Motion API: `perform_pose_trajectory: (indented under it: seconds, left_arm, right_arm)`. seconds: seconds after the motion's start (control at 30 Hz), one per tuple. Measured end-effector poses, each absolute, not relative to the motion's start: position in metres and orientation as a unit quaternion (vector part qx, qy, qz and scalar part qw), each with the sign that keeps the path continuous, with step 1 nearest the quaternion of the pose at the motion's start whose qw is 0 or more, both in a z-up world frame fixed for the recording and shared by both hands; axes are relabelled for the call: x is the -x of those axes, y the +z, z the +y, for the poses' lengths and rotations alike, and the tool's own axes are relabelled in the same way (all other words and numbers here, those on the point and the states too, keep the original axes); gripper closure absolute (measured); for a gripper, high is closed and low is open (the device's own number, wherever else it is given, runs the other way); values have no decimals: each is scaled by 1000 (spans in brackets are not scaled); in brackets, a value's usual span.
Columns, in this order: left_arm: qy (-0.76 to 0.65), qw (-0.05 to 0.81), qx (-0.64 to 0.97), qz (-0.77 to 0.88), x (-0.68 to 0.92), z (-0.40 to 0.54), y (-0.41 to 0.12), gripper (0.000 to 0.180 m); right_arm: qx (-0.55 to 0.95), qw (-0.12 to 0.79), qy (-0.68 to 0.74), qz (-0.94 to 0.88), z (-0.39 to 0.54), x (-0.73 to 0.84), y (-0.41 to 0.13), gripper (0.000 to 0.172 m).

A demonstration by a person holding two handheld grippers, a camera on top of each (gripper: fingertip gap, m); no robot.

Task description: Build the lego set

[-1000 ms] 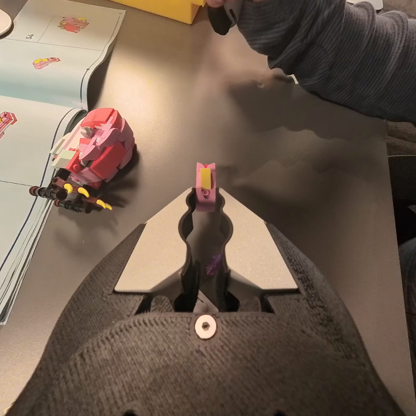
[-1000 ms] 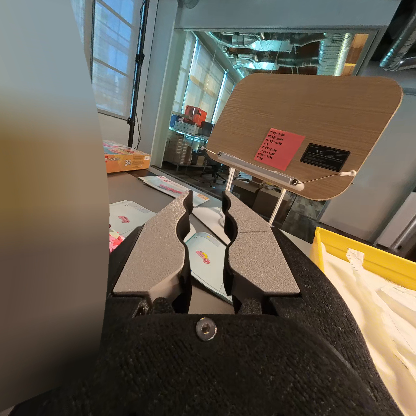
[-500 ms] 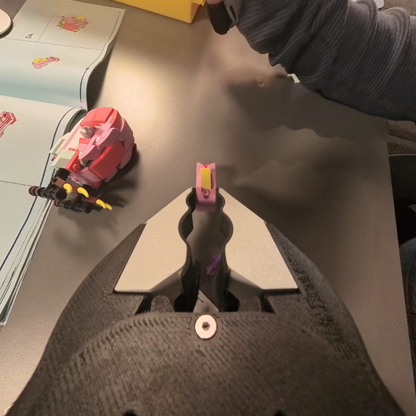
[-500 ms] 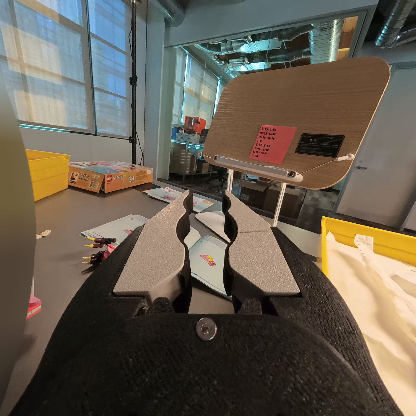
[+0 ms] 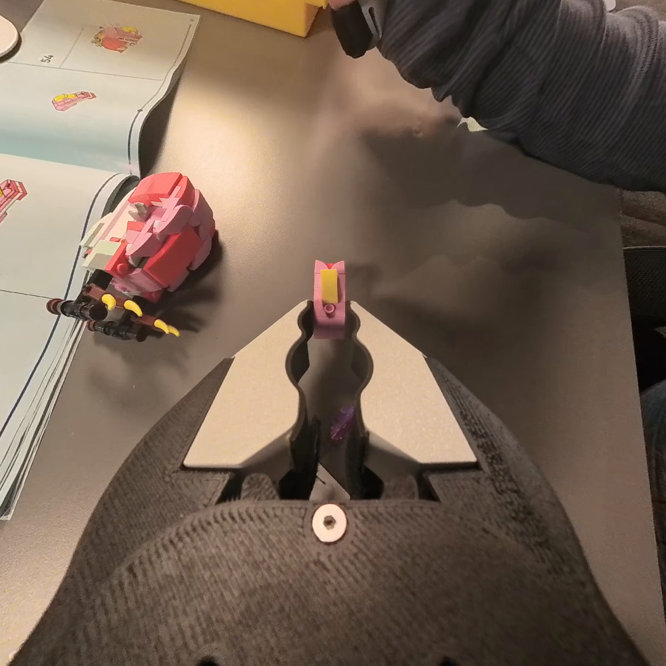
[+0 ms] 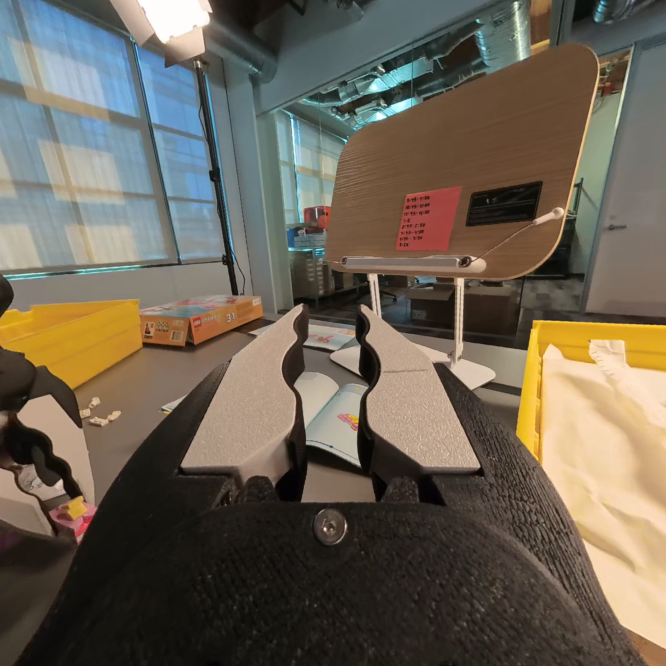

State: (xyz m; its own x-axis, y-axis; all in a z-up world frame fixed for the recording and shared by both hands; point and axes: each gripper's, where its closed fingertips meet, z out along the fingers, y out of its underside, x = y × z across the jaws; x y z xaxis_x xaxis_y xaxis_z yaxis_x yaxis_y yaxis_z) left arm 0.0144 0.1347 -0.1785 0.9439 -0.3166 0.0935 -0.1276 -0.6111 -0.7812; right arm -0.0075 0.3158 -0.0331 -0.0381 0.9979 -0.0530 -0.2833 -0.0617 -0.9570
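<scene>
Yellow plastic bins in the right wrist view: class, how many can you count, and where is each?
2. One yellow plastic bin sits on the grey table at far left, beside the orange cardboard box; the other stands at the right edge, holding crumpled white bags. Others may lie outside the view.

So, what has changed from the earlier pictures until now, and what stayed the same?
The right gripper swung: its view turned left, the blurred patch left the frame, and a yellow bin and the left gripper came into sight. Its jaws stayed apart, holding nothing. The left gripper stayed still, clamped on the pink brick piece; the red and pink model did not move.
</scene>
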Motion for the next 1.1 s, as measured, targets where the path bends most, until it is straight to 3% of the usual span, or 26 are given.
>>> perform_pose_trajectory:
  seconds: [0.73,0.8,0.97,1.1]
  left_arm:
    - [-110,423,891,126,-14,135,-179,164]
    - [-111,423,891,126,-14,135,-179,164]
    - [-113,420,891,133,-17,135,-180,164]
    - [-112,419,891,137,-18,135,-181,164]
  right_arm:
    - [412,528,592,-448,301,12,-36,147]
    - [372,468,615,-514,270,15,-43,147]
    - [301,220,604,-704,180,3,-104,146]
    - [269,148,578,-756,150,-8,-132,145]
